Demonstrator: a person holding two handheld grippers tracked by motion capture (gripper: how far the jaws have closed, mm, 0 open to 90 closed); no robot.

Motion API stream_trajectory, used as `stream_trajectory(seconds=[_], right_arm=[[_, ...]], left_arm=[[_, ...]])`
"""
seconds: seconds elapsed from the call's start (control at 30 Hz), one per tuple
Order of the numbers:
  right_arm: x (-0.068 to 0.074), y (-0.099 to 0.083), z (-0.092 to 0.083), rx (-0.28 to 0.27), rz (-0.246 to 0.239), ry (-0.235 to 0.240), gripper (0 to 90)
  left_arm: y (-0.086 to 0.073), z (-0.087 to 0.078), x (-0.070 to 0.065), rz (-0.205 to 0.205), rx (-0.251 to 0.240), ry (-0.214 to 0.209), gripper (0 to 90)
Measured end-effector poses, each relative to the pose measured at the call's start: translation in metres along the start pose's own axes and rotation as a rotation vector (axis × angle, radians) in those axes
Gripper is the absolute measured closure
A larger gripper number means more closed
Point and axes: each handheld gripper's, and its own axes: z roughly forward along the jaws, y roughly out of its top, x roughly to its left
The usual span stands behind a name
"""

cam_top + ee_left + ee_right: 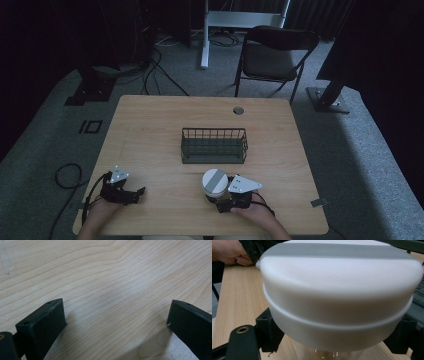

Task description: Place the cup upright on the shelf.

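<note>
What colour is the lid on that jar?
The lid is white with a grey stripe across its top, clearest in the right gripper view.

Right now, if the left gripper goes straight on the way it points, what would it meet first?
Probably the bare table. The left gripper is open and angled down at the wood, with nothing between its jaws. In the high view it points toward the white jar held by the right gripper, but depth is unclear.
</note>
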Motion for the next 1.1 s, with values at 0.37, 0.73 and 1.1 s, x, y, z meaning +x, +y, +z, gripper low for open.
stream_trajectory(seconds=[0.37,0.73,1.1], right_arm=[[0.0,0.004,-0.002,-0.008,0.034,-0.006,18.4],[0.001,0.022,-0.007,-0.051,0.028,-0.025,18.4],[-0.007,0.05,-0.015,-0.115,0.054,-0.074,18.4]], left_arm=[[0.0,0.0,0.0,0.0,-0.001,0.0,2.0],[0.0,0.0,0.0,0.0,-0.001,0.0,2.0],[0.0,0.0,0.0,0.0,0.0,0.0,2.0]])
